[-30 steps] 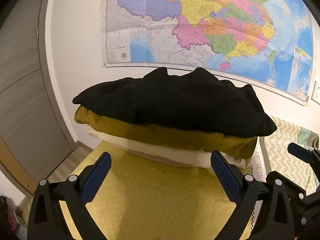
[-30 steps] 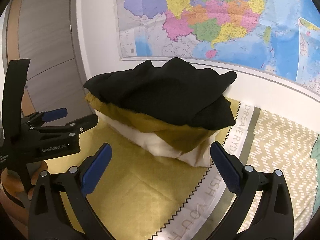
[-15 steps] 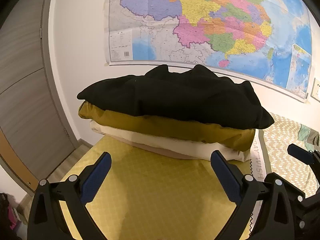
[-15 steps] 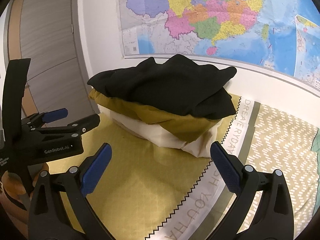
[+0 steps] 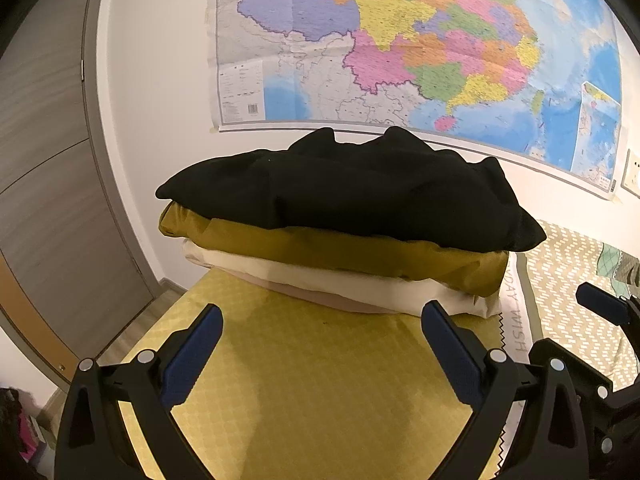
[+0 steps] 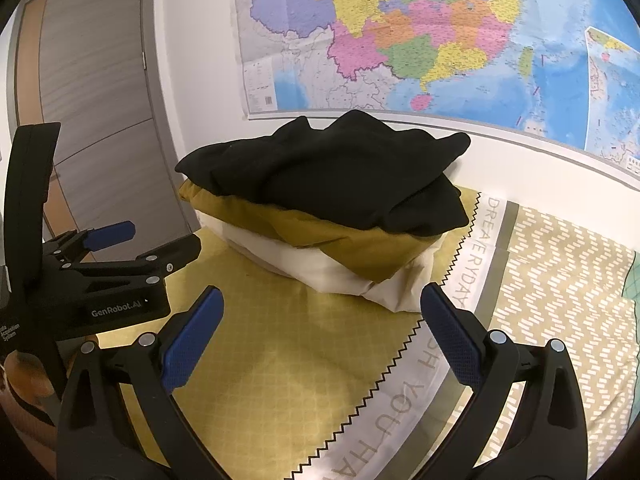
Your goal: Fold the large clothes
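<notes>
Clothes stand folded in a stack at the far end of the bed, close under the wall map: a black garment on top, a mustard one beneath, pale pieces lowest. Judged from this, the stacking step is complete and the next move calls for fetching another unfolded garment; none shows within reach, only a green-patterned scrap of cloth at the far right edge. Open yellow cover lies between the stack and both tools, giving clear working room; the bed's left edge drops to the floor beside a grey door. Left claw and right claw are both released, jaws spread wide, gripping nothing.
</notes>
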{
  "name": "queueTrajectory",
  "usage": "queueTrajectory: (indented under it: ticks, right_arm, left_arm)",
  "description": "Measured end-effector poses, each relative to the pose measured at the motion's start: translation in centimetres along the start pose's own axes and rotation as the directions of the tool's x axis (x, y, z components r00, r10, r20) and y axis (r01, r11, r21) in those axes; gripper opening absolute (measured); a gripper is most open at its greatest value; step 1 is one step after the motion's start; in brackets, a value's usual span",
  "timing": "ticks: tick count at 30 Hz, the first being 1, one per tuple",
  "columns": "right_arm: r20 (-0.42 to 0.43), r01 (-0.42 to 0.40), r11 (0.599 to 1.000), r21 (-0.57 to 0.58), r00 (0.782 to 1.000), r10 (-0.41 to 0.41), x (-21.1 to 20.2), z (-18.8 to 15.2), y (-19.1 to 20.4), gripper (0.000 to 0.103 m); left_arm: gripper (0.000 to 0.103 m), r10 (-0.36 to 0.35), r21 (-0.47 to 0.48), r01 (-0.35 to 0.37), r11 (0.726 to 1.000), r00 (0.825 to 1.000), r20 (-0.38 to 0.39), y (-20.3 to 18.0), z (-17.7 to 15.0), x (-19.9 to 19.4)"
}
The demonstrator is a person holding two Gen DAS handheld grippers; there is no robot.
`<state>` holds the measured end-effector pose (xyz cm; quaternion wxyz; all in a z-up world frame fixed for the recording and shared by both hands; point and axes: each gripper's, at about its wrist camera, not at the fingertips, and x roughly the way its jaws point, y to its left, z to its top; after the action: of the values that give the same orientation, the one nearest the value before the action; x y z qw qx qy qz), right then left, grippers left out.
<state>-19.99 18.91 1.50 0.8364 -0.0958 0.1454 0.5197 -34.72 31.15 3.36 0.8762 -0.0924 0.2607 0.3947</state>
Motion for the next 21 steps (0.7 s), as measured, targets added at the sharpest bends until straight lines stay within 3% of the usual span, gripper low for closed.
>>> queueTrajectory:
  ticks: [21]
  right_arm:
    - [-0.015,-0.004,1.0,0.02,1.0,0.004,-0.04,-0.44,-0.12,0.097]
  left_arm:
    - [0.096,0.006,0.007,-0.006,1.0,1.0,-0.007,-0.16,-0.38,-0.08]
